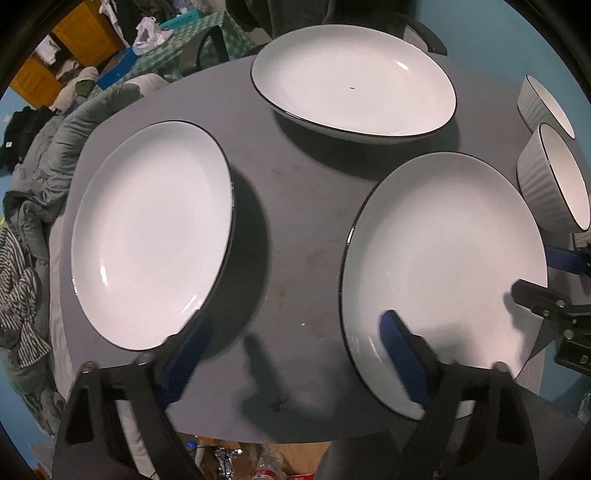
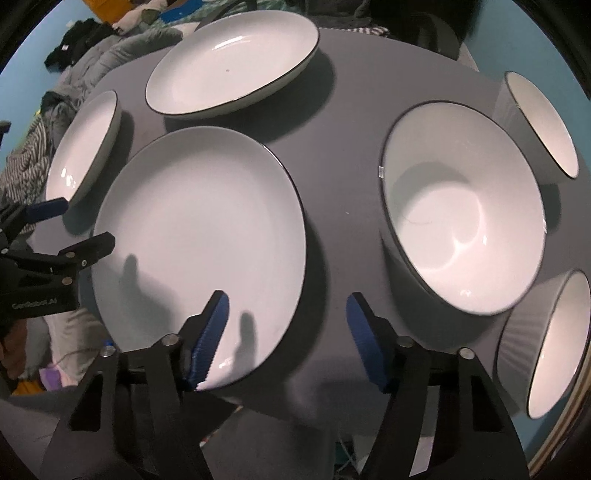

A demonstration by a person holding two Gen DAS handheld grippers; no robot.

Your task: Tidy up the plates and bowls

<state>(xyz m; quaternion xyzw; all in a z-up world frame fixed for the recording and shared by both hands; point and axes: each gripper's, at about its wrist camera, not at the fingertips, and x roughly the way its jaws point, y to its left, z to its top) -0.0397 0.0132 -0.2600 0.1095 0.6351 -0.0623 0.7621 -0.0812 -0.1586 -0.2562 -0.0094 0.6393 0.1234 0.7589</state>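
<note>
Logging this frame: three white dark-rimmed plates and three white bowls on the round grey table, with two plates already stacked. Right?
Not quite: no plates are stacked. The three white dark-rimmed plates lie apart on the round grey table, each on its own. The three white bowls are right. The right wrist view shows this.

Grey desk [image 1: 303,229] under hard light, sharp shadows. Blue floor [image 1: 517,33] around. Rumpled grey bedding [image 1: 48,155] at left, yellow cabinet [image 1: 81,29] upper left.
</note>
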